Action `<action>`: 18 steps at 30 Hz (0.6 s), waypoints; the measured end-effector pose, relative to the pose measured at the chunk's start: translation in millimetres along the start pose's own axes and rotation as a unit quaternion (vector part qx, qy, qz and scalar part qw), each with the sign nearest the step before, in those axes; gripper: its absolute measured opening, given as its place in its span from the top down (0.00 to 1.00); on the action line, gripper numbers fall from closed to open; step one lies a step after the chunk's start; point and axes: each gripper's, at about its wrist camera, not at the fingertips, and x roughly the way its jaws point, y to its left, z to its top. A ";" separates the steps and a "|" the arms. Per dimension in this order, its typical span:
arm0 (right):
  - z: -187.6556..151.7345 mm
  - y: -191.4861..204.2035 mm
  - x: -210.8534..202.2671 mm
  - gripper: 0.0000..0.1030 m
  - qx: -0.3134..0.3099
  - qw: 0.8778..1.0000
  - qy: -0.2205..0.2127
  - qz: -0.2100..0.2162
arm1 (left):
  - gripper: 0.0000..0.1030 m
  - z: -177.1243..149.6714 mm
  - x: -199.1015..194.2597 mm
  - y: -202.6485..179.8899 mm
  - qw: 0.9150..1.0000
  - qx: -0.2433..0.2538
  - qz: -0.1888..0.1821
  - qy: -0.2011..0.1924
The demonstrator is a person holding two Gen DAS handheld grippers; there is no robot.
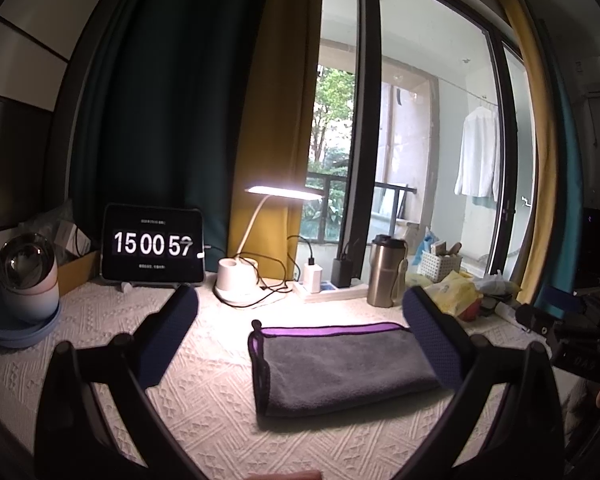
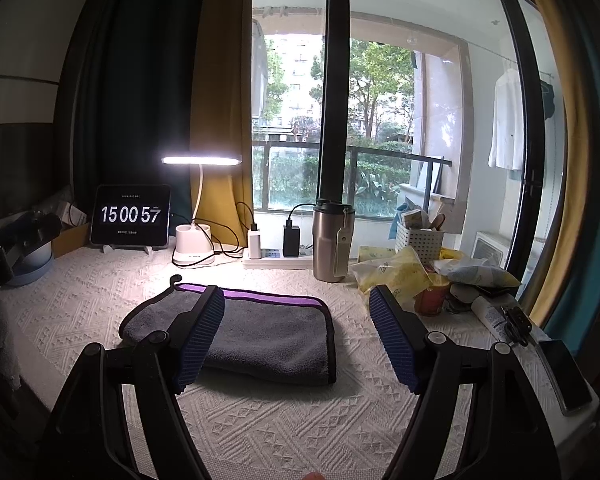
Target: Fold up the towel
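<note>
A grey towel (image 1: 340, 368) with a purple edge lies folded flat on the white textured table cover (image 1: 204, 412). It also shows in the right wrist view (image 2: 268, 336). My left gripper (image 1: 300, 312) is open and empty, held above the cover in front of the towel; its right finger overlaps the towel's right end in view. My right gripper (image 2: 296, 308) is open and empty, in front of the towel, its left finger overlapping the towel's left part in view. The right gripper's body shows at the right edge of the left wrist view (image 1: 572, 336).
At the back stand a tablet clock (image 1: 153, 249), a lit desk lamp (image 1: 236, 280), a power strip with chargers (image 2: 276, 254) and a steel tumbler (image 2: 333, 240). Yellow bags, a red can (image 2: 430, 300), a tube and a phone (image 2: 564, 376) crowd the right side. A pink-blue appliance (image 1: 28, 284) stands at the left.
</note>
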 end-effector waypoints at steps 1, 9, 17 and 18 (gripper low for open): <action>-0.2 0.1 0.1 0.24 0.000 1.000 0.000 0.000 | 0.00 0.0 -0.1 0.2 1.000 0.000 0.000 0.000; -1.4 0.3 0.5 0.24 0.001 1.000 0.002 0.000 | 0.00 -1.0 -1.2 -0.1 1.000 -0.001 0.001 -0.001; -1.5 0.2 0.6 0.24 0.001 1.000 0.002 0.000 | 0.00 -1.4 -0.7 -0.1 1.000 0.000 0.001 0.000; -1.5 0.2 0.6 0.24 0.001 1.000 0.002 0.000 | 0.00 -1.3 -0.6 0.2 1.000 -0.001 0.001 0.000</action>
